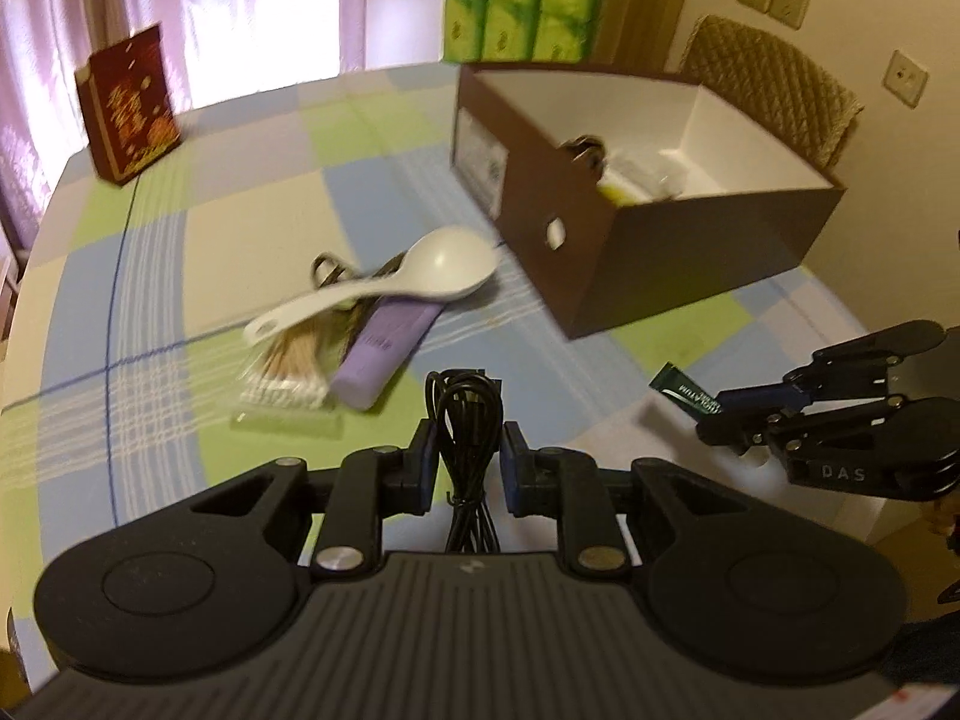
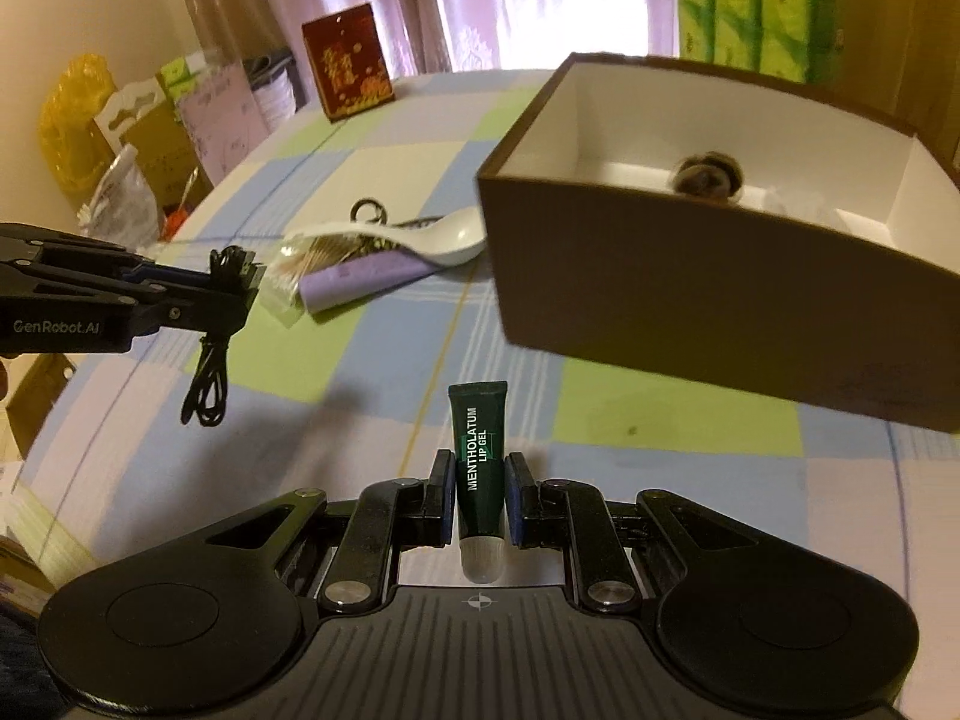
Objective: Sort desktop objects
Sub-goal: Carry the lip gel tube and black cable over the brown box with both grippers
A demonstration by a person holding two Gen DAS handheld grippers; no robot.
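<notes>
Pinching a coiled black cable [image 1: 467, 438] between its jaws, the left gripper [image 1: 467, 468] hangs above the checked cloth of the counter [image 1: 150, 312], with the loose loops of the cable drooping below the jaws in the right wrist view. The right gripper [image 2: 478, 495] has its jaws closed on a dark green lip gel tube [image 2: 478, 456], the crimped end pointing forward beyond the jaws and the pale cap back toward the gripper body.

Just ahead of the left jaws and a little to their left lies a small heap: a clear packet of cotton swabs [image 1: 288, 372], a lilac tube [image 1: 384, 354] touching it, and a white spoon [image 1: 384, 288] resting across both. Dark ring handles, perhaps of scissors [image 1: 327, 270], stick out from under the spoon.

Ahead of the right jaws and to their right stands an open brown box [image 2: 690, 300] with a white inside. It holds some things, one round and dark, but blur hides what they are.

Farther off, near the far edge of the counter, a red box with gold print [image 2: 348, 69] stands upright. Green packs [image 1: 522, 0] are stacked behind the brown box.
</notes>
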